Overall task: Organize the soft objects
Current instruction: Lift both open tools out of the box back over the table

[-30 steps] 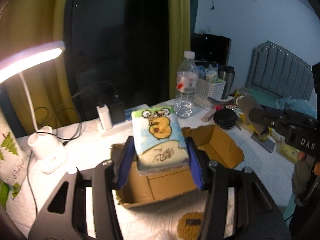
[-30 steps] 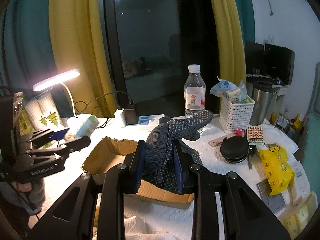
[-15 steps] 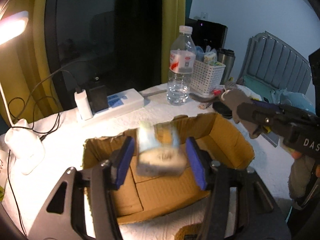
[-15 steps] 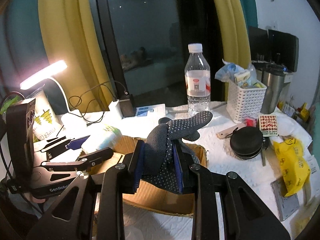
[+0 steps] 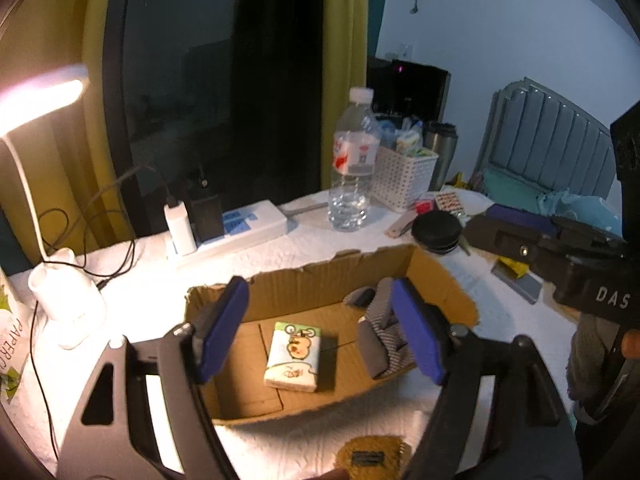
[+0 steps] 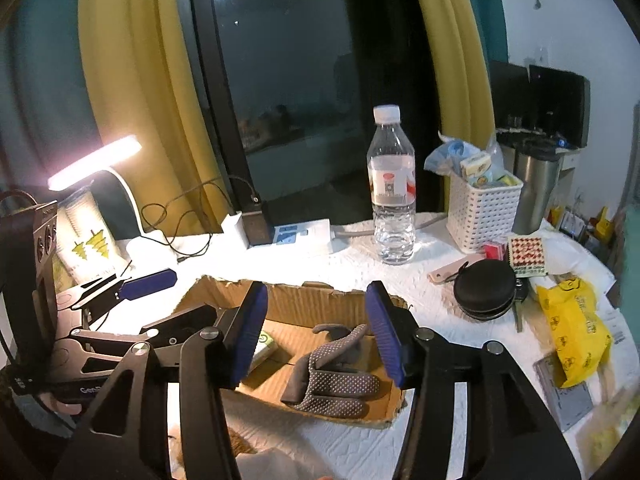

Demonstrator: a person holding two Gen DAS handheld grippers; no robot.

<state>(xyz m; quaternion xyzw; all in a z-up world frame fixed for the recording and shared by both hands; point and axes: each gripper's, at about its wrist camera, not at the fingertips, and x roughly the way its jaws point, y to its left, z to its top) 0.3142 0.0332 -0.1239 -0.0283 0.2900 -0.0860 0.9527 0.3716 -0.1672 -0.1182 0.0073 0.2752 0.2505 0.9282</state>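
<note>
Both grippers, left gripper (image 5: 320, 330) and right gripper (image 6: 318, 338), gape wide, empty, above the cardboard box (image 5: 304, 284); tissue pack (image 5: 294, 356) and gloves (image 6: 334, 376) lie inside.

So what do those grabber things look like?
Both are black plastic frames with triangle cut-outs and silver screws. Each has two fingers tipped with flat blue pads. The left gripper and right gripper look alike. From the left view, the right one's side shows white letters "DAS".
</note>
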